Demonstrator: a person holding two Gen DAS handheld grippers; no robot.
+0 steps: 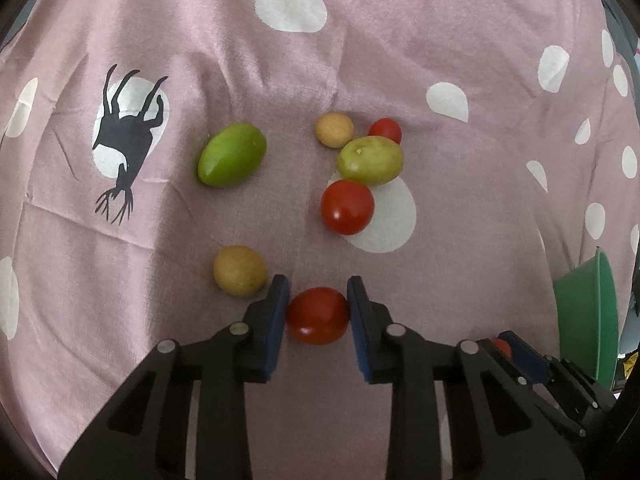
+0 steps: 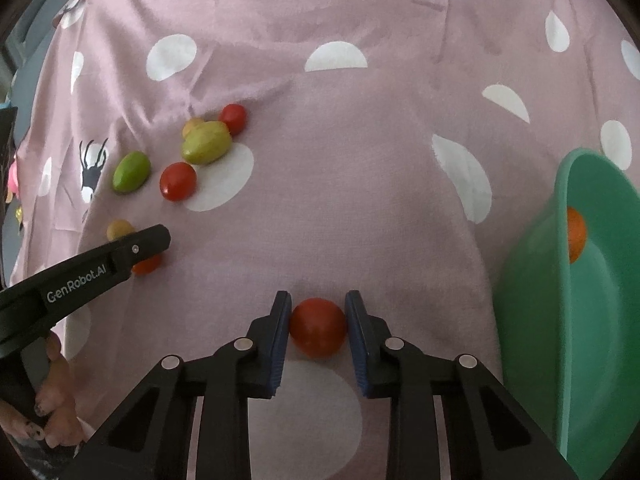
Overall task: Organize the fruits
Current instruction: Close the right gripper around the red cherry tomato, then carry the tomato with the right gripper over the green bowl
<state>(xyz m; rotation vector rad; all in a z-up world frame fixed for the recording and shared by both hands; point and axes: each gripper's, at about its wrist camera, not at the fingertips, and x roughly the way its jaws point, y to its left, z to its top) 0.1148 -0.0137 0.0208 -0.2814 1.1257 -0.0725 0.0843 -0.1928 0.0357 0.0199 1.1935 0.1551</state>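
My left gripper [image 1: 318, 304] is shut on a red tomato [image 1: 317, 316] just above the pink cloth. My right gripper [image 2: 318, 312] is shut on another red tomato [image 2: 318, 327]; it also shows in the left wrist view [image 1: 502, 347]. Loose fruits lie ahead of the left gripper: a green fruit [image 1: 232, 155], a yellow-green fruit [image 1: 371, 160], two tan round fruits [image 1: 334, 129] [image 1: 239, 271], a large tomato [image 1: 347, 207] and a small tomato [image 1: 385, 130]. A green bowl [image 2: 576, 320] stands right of the right gripper, with an orange-red fruit [image 2: 576, 234] inside.
The pink cloth with white dots [image 1: 288, 4] and a black deer print [image 1: 124, 140] covers the surface. The left gripper's arm [image 2: 80, 276] and the person's hand [image 2: 56, 408] reach in at the right wrist view's left. The bowl also shows in the left wrist view [image 1: 588, 316].
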